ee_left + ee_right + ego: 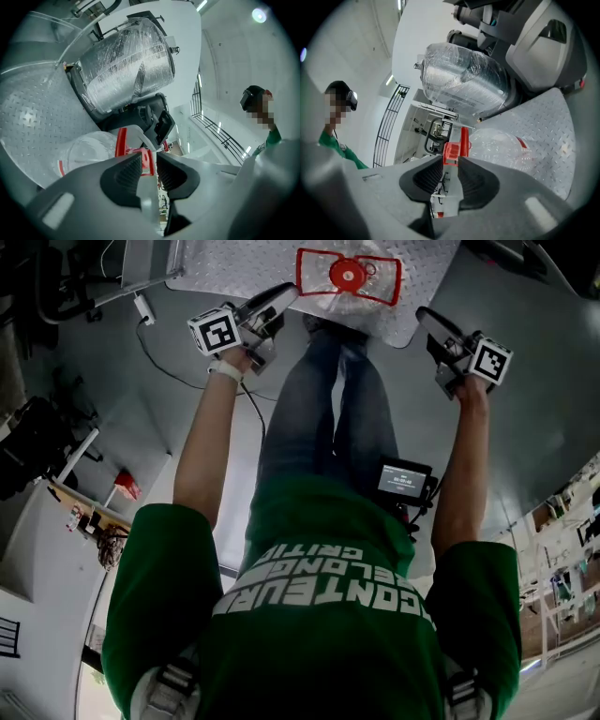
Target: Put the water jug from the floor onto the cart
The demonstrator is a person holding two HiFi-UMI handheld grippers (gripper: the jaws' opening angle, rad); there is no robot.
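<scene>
A clear water jug point(354, 302) with a red cap point(348, 276) and a red carrying handle point(299, 273) stands on the cart's diamond-plate deck point(225, 268). My left gripper point(284, 293) reaches in from the left. Its jaws stand a little apart, with the handle's end just at the fingertips. In the left gripper view the red handle point(122, 140) shows past the gripper point(149, 168), and light shows between the pads. My right gripper point(424, 315) hangs open to the right of the jug, clear of it. The right gripper view shows the handle point(452, 151) beyond the gripper point(451, 176).
A large shrink-wrapped machine point(126, 65) stands behind the cart deck. My own legs point(328, 409) are right in front of the cart. A cable point(159, 352) lies on the floor at left. A person in green point(272, 136) stands off to the side by a railing.
</scene>
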